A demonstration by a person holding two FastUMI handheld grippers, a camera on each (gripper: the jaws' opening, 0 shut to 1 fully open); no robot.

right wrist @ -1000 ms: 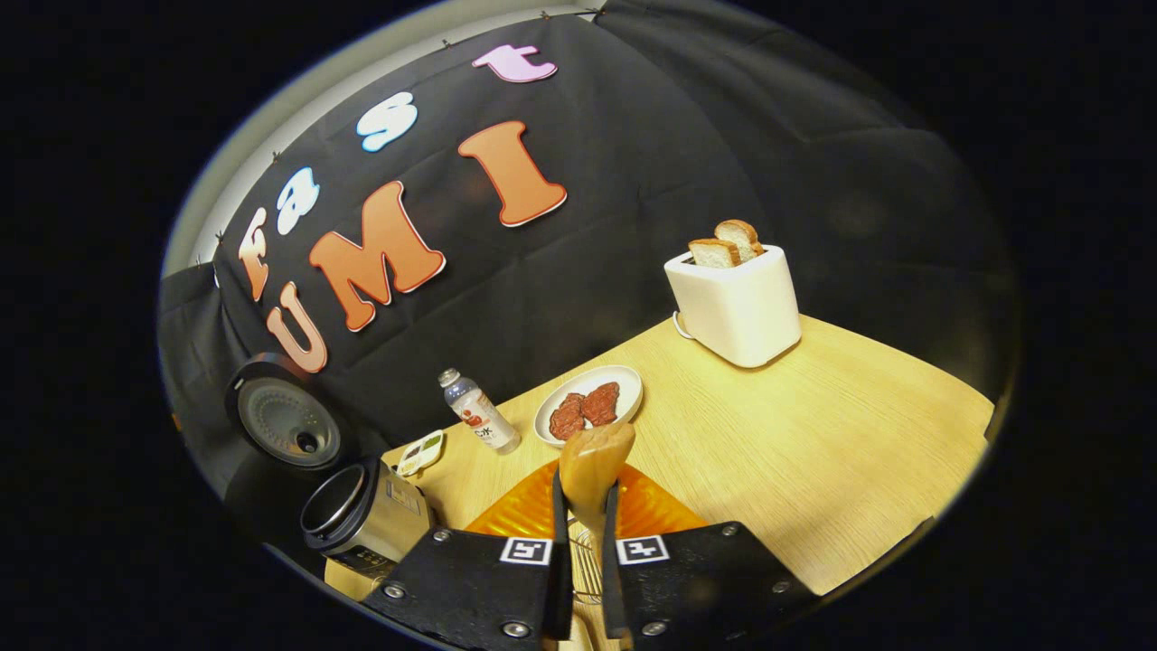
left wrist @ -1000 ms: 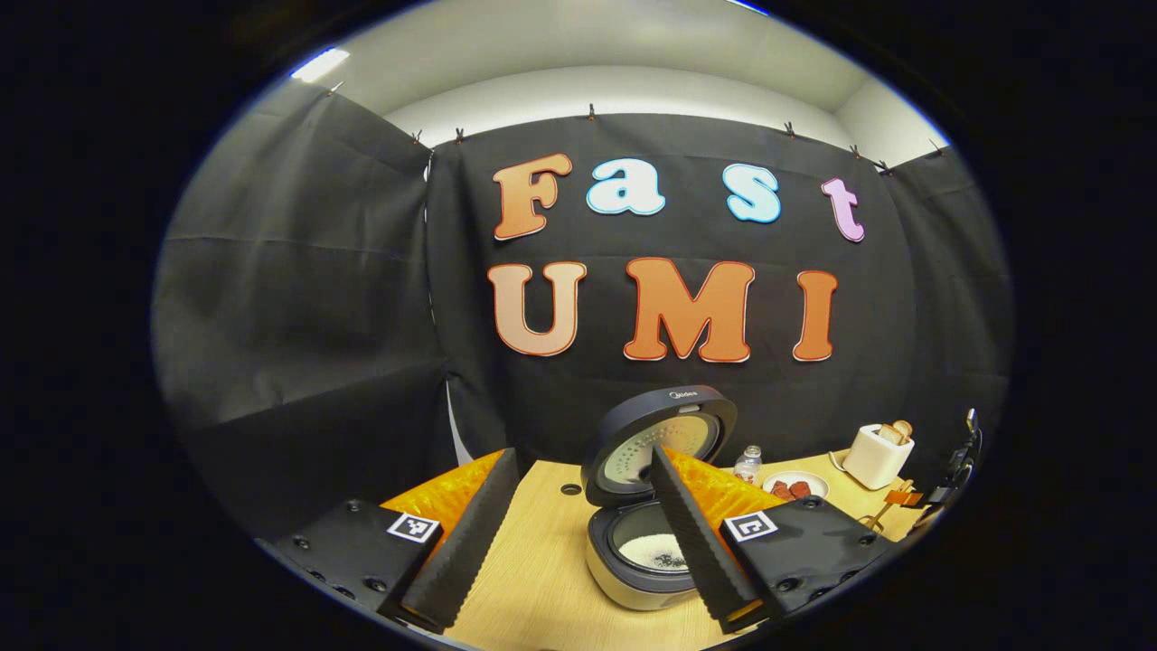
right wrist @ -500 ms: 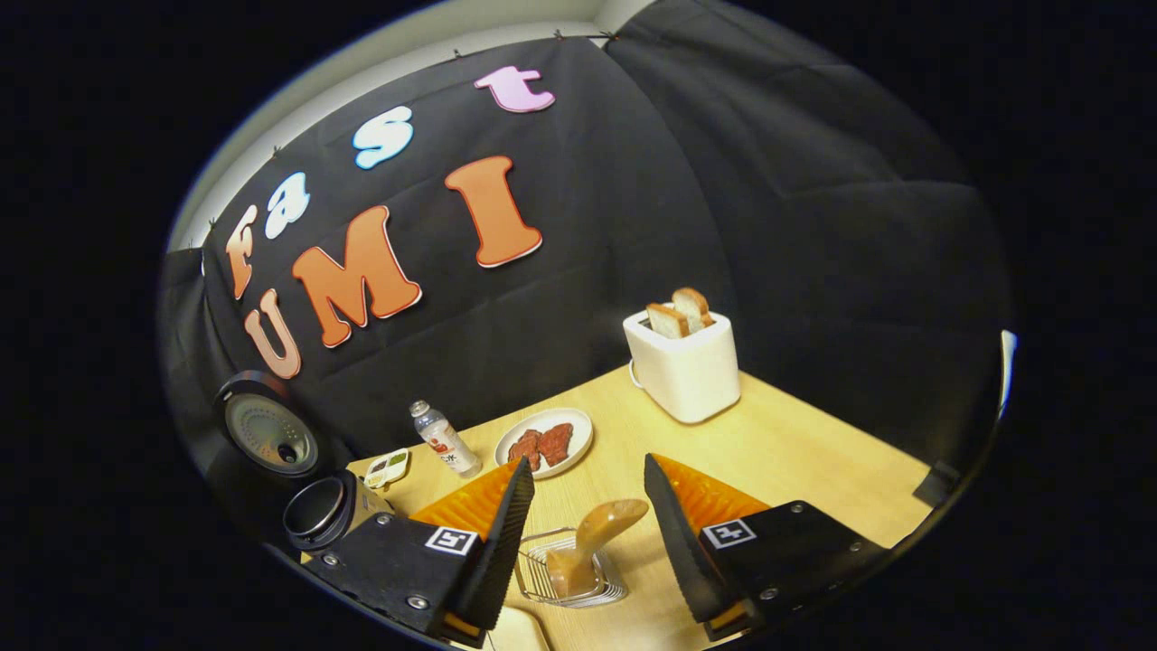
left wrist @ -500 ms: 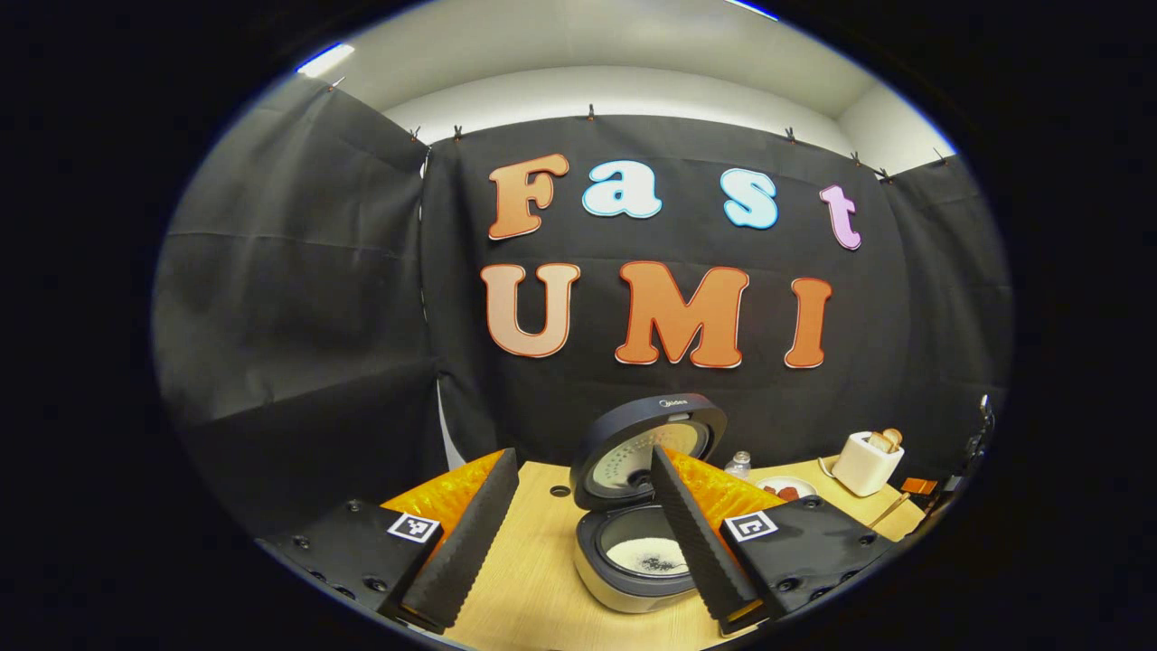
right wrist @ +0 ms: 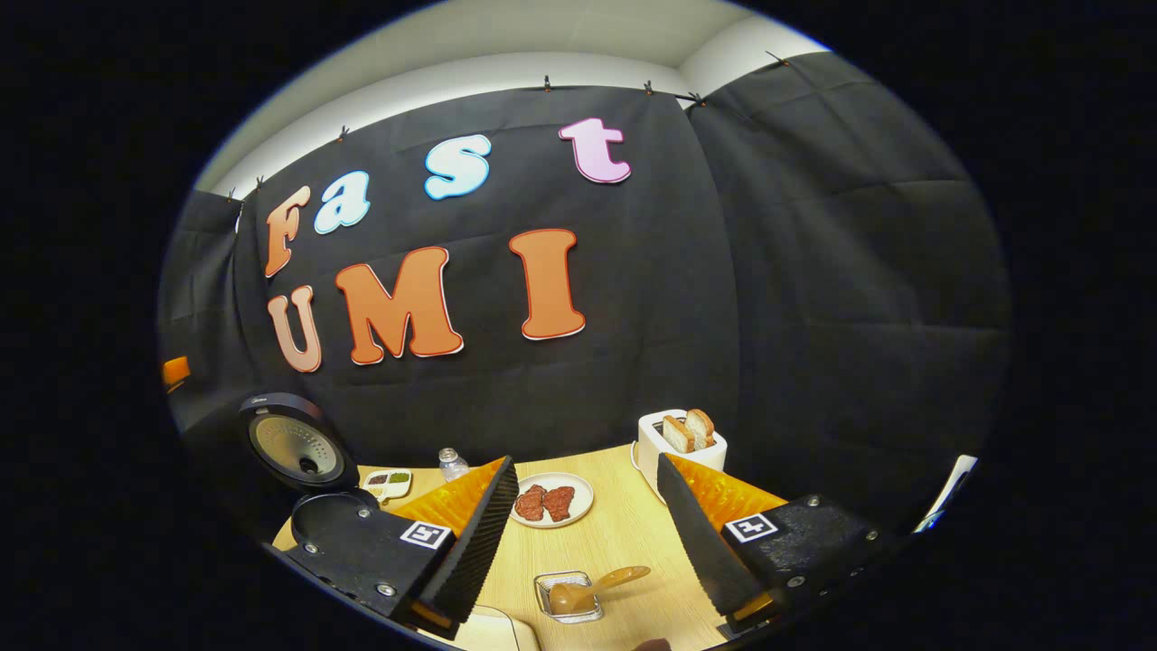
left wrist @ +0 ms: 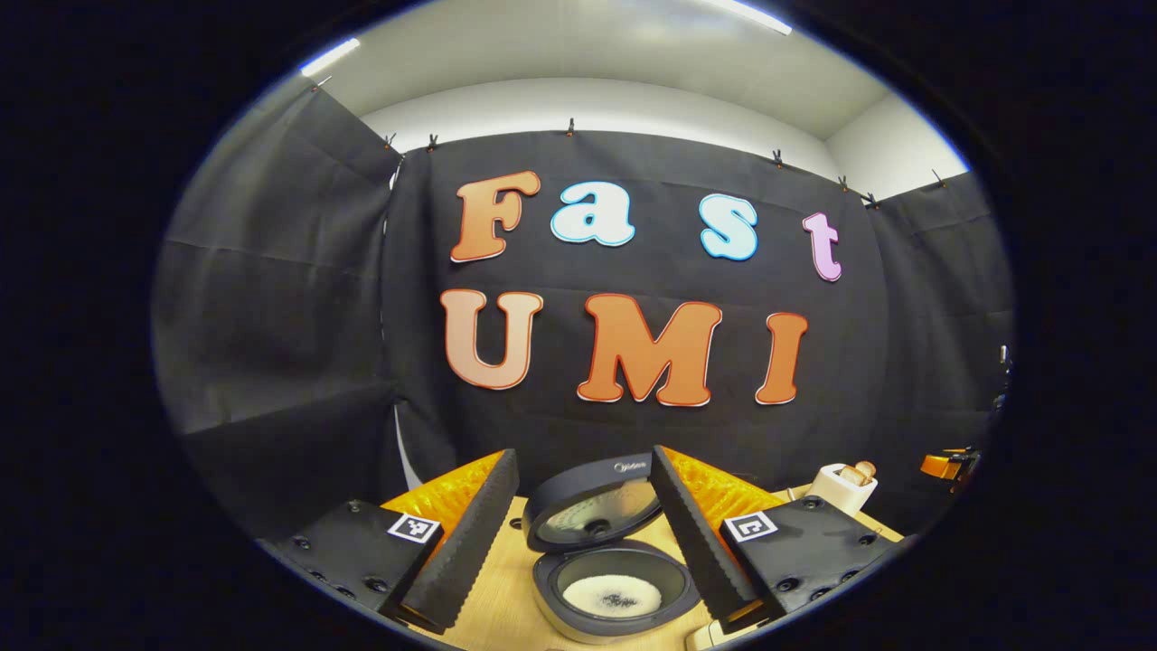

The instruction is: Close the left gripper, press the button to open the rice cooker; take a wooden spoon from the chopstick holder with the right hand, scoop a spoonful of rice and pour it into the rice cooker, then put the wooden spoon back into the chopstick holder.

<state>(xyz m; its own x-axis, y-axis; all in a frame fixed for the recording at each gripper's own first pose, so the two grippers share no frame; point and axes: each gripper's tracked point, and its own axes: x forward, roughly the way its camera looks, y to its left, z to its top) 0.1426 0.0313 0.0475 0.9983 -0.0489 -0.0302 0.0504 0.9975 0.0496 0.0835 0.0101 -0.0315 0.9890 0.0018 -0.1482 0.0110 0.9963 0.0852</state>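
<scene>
The task looks essentially finished, judging from how things lie. The rice cooker (left wrist: 615, 579) stands on the wooden tabletop (right wrist: 624, 542) with its lid (left wrist: 592, 506) swung up and back, so the button press has been made, and its inner pot holds a shallow white layer of rice (left wrist: 610, 595) with a few dark specks at the centre. The wooden spoon (right wrist: 597, 586) rests in the chopstick holder (right wrist: 568, 597), a small wire basket on the tabletop, bowl end down inside it and handle leaning out over the rim toward the right of the right gripper view; nothing else can be made out in the holder. The right gripper (right wrist: 587, 533) hangs above and behind the holder with its jaws wide apart and nothing between them, clear of the spoon. The left gripper (left wrist: 583, 533) sits back from the cooker, jaws also wide apart and empty, framing the open pot. Nothing seems left beyond drawing both grippers away. Elsewhere on the tabletop, in the right gripper view: a white plate (right wrist: 551, 499) carrying two reddish-brown pieces of food, a white toaster (right wrist: 680, 445) with two slices of bread (right wrist: 687, 429) standing in its slots, a small bottle (right wrist: 452, 463), and a little divided dish (right wrist: 389, 481) with dark and green contents near the cooker's lid.
</scene>
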